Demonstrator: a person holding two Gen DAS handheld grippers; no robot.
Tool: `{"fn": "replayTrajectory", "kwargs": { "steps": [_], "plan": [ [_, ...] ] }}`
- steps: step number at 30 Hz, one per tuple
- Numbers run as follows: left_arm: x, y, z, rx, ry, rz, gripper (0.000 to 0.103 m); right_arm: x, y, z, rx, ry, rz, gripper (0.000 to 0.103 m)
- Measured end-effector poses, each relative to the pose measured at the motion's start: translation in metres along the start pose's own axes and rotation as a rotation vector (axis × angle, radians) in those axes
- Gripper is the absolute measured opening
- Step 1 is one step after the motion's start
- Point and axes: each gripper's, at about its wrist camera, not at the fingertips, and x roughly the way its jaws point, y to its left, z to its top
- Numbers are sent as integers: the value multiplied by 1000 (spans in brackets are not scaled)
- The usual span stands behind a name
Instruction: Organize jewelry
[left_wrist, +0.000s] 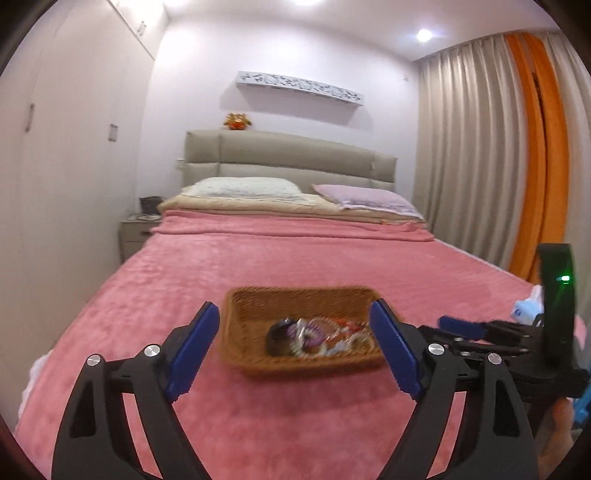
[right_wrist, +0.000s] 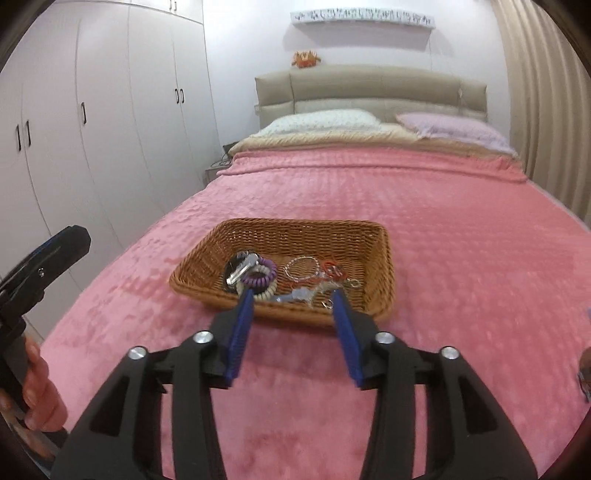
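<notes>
Nearest in both views are the tools themselves, each with its blue pads apart and nothing between them. The left tool (left_wrist: 291, 350) stands very wide; the right tool (right_wrist: 293, 317) is spread less far. No earlier picture shows how they came to that.

Just beyond them, on the pink blanket (right_wrist: 461, 240) of the bed, sits the wicker basket (right_wrist: 295, 230), a shallow rectangle whose long axis runs left to right across the bed. It lies straight ahead of both tools. The right tool looks the nearer: in its own view its tips overlap the basket's near rim, while the left tool's view shows a strip of blanket before that rim.

The jewelry (right_wrist: 291, 277) lies heaped in the near half of the basket: coiled purple and cream bands (right_wrist: 262, 278) with a dark ring at the left, thin chains and a red-orange piece (right_wrist: 332, 271) at the right. The heap spreads left to right and points no clear way.

Farther off are the pillows (right_wrist: 325, 120) and the headboard (right_wrist: 369, 85).
</notes>
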Motion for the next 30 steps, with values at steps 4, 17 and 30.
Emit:
{"fn": "replayTrajectory", "kwargs": {
  "steps": [4,17,30],
  "plan": [
    [-7,-2,-29,8,-10,65,81,-19,10,-29,-44,-95,-62,61],
    [-6,4,-73,8,-55,243,84,-12,10,-69,-70,-188,-111,69],
    [-5,-4,-76,39,-57,317,94,-3,7,-77,-58,-141,-82,75]
  ]
}}
